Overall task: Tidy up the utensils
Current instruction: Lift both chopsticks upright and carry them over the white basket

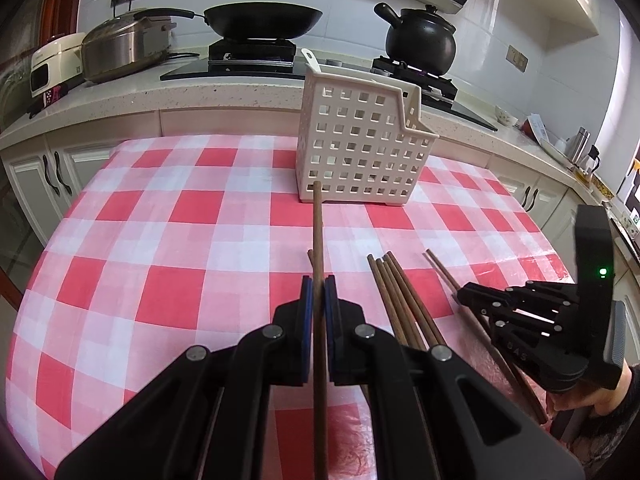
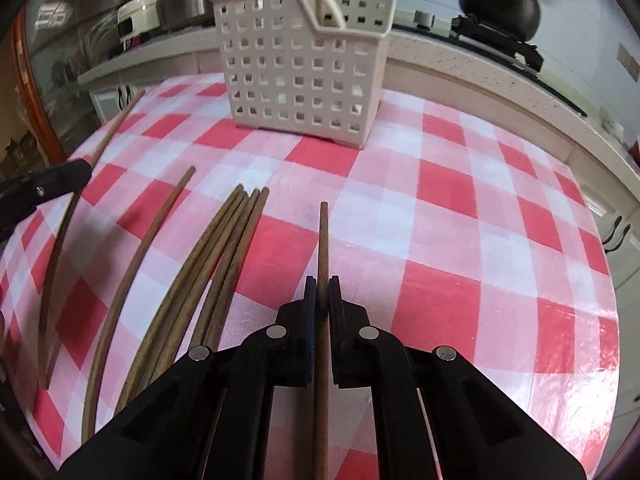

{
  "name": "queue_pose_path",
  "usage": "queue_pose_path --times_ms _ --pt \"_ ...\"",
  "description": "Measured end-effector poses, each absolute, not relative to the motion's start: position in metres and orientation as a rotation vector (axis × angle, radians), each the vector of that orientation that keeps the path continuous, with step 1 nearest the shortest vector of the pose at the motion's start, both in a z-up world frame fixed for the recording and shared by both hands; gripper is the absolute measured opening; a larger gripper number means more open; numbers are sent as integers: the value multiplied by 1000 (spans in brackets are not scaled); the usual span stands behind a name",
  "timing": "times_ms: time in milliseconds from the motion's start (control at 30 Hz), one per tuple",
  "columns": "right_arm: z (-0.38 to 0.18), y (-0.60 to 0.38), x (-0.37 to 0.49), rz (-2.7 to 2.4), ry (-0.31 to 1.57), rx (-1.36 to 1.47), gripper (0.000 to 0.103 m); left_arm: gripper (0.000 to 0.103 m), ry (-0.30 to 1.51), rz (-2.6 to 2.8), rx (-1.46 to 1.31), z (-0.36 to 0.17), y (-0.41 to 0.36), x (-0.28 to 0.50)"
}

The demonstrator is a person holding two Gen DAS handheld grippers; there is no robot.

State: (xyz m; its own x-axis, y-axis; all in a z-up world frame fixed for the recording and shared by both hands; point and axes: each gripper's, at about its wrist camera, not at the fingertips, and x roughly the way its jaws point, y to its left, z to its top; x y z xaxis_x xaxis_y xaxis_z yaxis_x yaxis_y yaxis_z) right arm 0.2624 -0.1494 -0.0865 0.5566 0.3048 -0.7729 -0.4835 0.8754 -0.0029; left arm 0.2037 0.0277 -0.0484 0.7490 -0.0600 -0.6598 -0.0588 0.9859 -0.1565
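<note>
L gripper (image 1: pixel 319 288) angled down, jaws clamped on a chopstick (image 1: pixel 318 232) running fwd between its pads. R gripper (image 2: pixel 322 292) angled down, clamped on another chopstick (image 2: pixel 323 240) likewise.

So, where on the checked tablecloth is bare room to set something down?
Free: the red-and-white checked tablecloth left of the white perforated plastic basket, and the stretch right of the right gripper. Crowded: the brown wooden chopsticks lying between the two grippers.
</note>
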Motion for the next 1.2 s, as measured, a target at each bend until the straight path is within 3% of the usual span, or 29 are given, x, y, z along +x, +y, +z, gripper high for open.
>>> queue_pose_path --times_ms 633,1200 --pt "36 -170 224 506 490 -56 6 6 548 -11 -136 19 24 175" --pt "60 -168 230 498 395 -41 6 6 398 9 -79 56 22 176"
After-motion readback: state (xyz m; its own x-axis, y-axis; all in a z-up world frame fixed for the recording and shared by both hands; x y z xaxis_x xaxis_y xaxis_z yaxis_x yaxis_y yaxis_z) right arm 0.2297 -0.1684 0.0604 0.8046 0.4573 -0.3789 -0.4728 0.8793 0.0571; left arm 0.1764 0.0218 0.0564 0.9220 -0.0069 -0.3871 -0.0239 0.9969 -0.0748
